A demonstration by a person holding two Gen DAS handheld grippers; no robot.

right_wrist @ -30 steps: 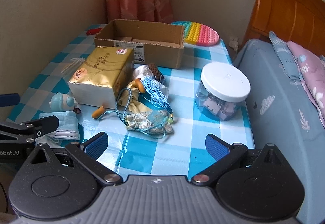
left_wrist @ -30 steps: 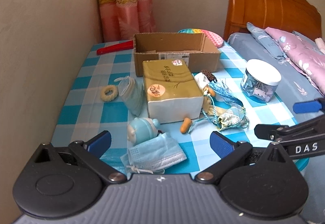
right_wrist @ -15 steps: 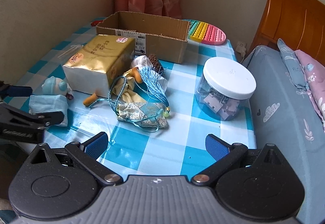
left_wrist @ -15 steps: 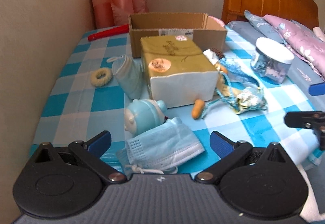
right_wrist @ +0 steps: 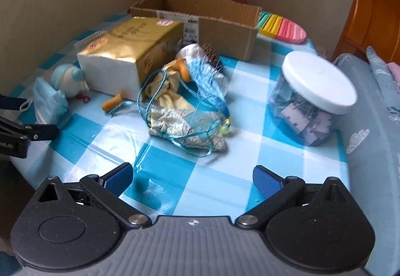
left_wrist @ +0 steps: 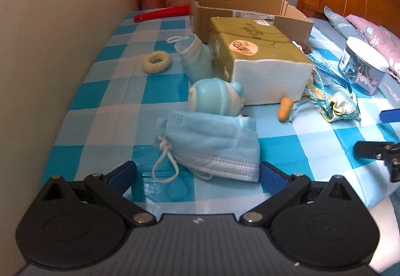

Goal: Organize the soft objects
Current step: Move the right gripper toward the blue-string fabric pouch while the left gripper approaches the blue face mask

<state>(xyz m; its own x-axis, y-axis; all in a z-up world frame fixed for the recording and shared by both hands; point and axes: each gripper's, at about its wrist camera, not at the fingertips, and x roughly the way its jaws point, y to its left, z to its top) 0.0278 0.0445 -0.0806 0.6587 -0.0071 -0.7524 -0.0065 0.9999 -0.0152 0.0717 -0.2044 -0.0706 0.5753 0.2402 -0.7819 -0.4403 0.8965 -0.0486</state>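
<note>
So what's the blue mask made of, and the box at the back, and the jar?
The mask looks like soft, thin non-woven fabric: matte, pleated, with a stitched edge and white string loops. The box looks like plain brown cardboard; its cut rim is rough and dull. The jar seems to be clear plastic, since you can see through its shiny wall, with a smooth white lid, probably plastic too.

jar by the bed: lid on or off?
On. The jar stands upright with its white lid seated flat across the top; clips are visible through the clear wall.
</note>
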